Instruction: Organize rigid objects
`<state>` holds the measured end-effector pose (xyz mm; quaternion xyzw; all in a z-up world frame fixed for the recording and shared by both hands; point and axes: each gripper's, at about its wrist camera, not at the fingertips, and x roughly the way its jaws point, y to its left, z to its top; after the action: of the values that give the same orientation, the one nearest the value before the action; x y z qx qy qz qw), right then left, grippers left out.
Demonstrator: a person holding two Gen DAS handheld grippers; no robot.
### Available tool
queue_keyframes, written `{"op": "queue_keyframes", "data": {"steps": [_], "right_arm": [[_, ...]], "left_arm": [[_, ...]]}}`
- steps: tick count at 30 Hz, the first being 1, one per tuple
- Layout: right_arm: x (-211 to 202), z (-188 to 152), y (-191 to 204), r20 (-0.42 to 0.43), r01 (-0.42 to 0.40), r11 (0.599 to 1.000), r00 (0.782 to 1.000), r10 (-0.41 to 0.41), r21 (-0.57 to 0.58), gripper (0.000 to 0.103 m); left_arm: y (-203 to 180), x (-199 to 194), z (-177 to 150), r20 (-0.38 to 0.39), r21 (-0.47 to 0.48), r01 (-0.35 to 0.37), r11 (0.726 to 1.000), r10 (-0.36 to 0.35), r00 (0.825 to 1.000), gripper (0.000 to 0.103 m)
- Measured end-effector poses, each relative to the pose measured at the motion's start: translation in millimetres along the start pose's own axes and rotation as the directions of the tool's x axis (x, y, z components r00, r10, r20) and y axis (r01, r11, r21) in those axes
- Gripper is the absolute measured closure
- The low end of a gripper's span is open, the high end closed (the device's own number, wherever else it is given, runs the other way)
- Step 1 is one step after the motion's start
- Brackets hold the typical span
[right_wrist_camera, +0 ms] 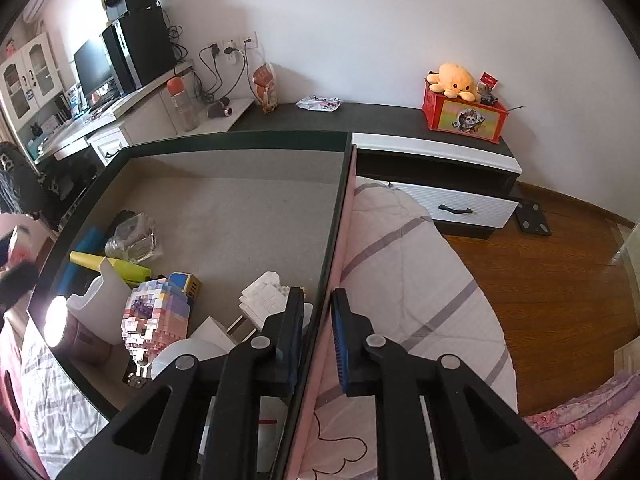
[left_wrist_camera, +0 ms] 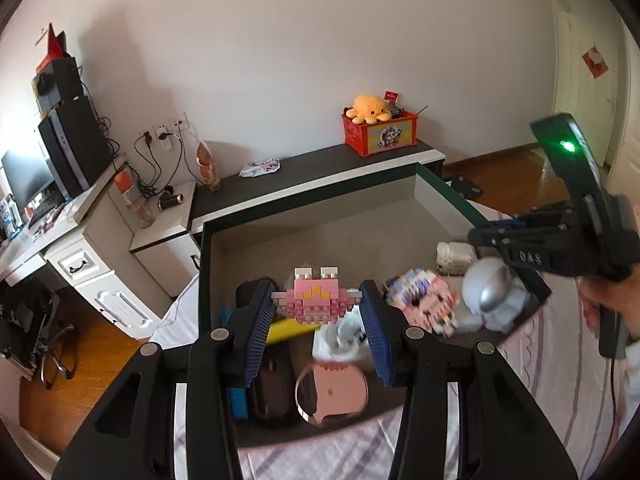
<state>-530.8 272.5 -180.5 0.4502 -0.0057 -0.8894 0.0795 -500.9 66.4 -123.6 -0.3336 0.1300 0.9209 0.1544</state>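
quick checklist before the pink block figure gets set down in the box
1. Left gripper clamped on pink block figure: ok.
2. Figure lifted clear of the items below it: ok.
3. Right gripper shut on box wall, one finger on each side: ok.
4. Bare grey floor free at the back of the box: ok.
5. Front of the box uncluttered: not ok, white block model and other items crowd it.

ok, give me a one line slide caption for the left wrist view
Left gripper holds a pink brick crab above the toy-filled storage box.
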Motion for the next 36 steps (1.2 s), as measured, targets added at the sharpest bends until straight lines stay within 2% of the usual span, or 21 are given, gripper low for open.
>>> {"op": "queue_keyframes", "data": {"steps": [8, 13, 14, 17, 18, 21, 27, 28, 30, 32, 36], "right_arm": [[2.0, 3.3, 2.9, -0.006, 0.005, 1.000, 1.000, -0.005, -0.002, 0.089], [2.2, 3.6, 3.1, -0.008, 0.005, 1.000, 1.000, -0.005, -0.004, 0.089], [2.2, 3.3, 2.7, -0.008, 0.004, 1.000, 1.000, -0.004, -0.003, 0.089], [2.3, 3.3, 2.3, -0.008, 0.006, 1.000, 1.000, -0.006, -0.004, 0.089], [2.2, 3.3, 2.2, -0.007, 0.007, 1.000, 1.000, -0.007, -0.004, 0.088], [0.7, 0.9, 3.2, -0.007, 0.007, 1.000, 1.000, -0.007, -0.004, 0.086], [-24.4, -9.8, 7.4, 0.036, -0.008, 1.000, 0.999, 0.008, 0.004, 0.085], [-31.4, -11.9, 8.4, 0.048, -0.012, 1.000, 0.999, 0.012, 0.005, 0.081], [-53.1, -18.9, 13.5, 0.091, -0.011, 1.000, 0.996, 0.010, 0.004, 0.060], [-74.6, -26.3, 20.8, 0.136, -0.004, 1.000, 0.991, 0.005, -0.002, 0.021], [-125.6, -49.1, 43.1, 0.240, 0.000, 1.000, 0.971, 0.003, -0.014, 0.016]], "left_arm": [[-1.6, 40.3, 16.1, -0.061, -0.010, 0.026, 1.000, -0.027, 0.998, 0.058], [-10.9, 45.2, 15.5, -0.064, -0.008, 0.032, 0.999, -0.032, 0.997, 0.057], [-12.3, 44.5, 14.8, -0.063, -0.006, 0.034, 0.999, -0.034, 0.997, 0.053], [-13.1, 39.1, 11.9, -0.058, -0.014, 0.022, 1.000, -0.022, 0.998, 0.025], [-13.4, 36.1, 11.3, -0.052, -0.014, 0.017, 1.000, -0.017, 0.999, 0.020], [-11.6, 26.1, 9.7, -0.039, -0.024, -0.004, 1.000, 0.004, 0.999, 0.008], [-4.1, -11.4, 3.8, 0.015, -0.058, -0.058, 0.997, 0.059, 0.998, 0.001], [-3.4, -20.4, 1.5, 0.026, -0.070, -0.065, 0.995, 0.067, 0.997, 0.001], [-0.2, -41.1, -4.0, 0.056, -0.099, -0.075, 0.992, 0.081, 0.995, 0.000], [1.8, -62.4, -9.9, 0.084, -0.121, -0.077, 0.990, 0.088, 0.993, 0.000], [-1.6, -112.2, -25.1, 0.141, -0.142, -0.108, 0.984, 0.128, 0.982, 0.000]]}}
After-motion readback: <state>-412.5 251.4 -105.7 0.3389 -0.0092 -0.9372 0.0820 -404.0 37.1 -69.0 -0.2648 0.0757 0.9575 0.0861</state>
